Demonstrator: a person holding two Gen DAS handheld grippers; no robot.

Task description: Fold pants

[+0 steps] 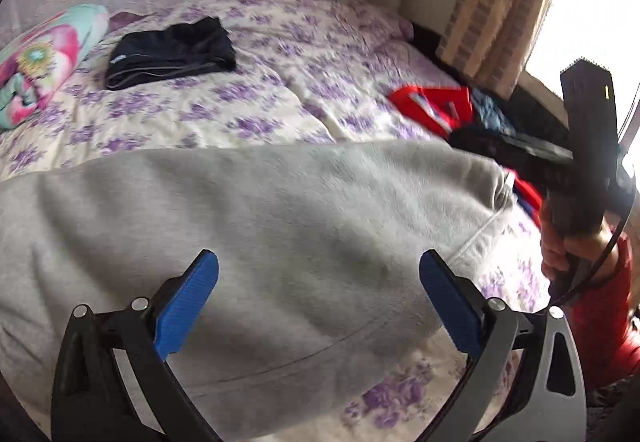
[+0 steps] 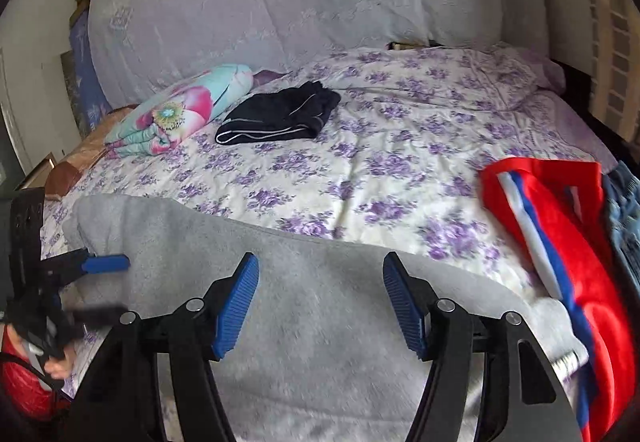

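Observation:
Grey sweatpants point(image 1: 280, 226) lie spread across the near part of the bed, also in the right wrist view point(image 2: 312, 302). My left gripper point(image 1: 319, 282) is open and empty, hovering just above the grey fabric. My right gripper point(image 2: 320, 290) is open and empty above the same pants. The left gripper also shows at the left edge of the right wrist view point(image 2: 106, 264), over the pants' left end. The right gripper's body point(image 1: 588, 146) shows at the right edge of the left wrist view; its fingertips are out of frame there.
The bed has a purple-flowered cover point(image 2: 400, 162). Folded black pants point(image 2: 280, 114) and a folded floral blanket point(image 2: 180, 110) lie at the far side. Red pants with a white and blue stripe point(image 2: 560, 242) and denim point(image 2: 628, 202) lie at the right.

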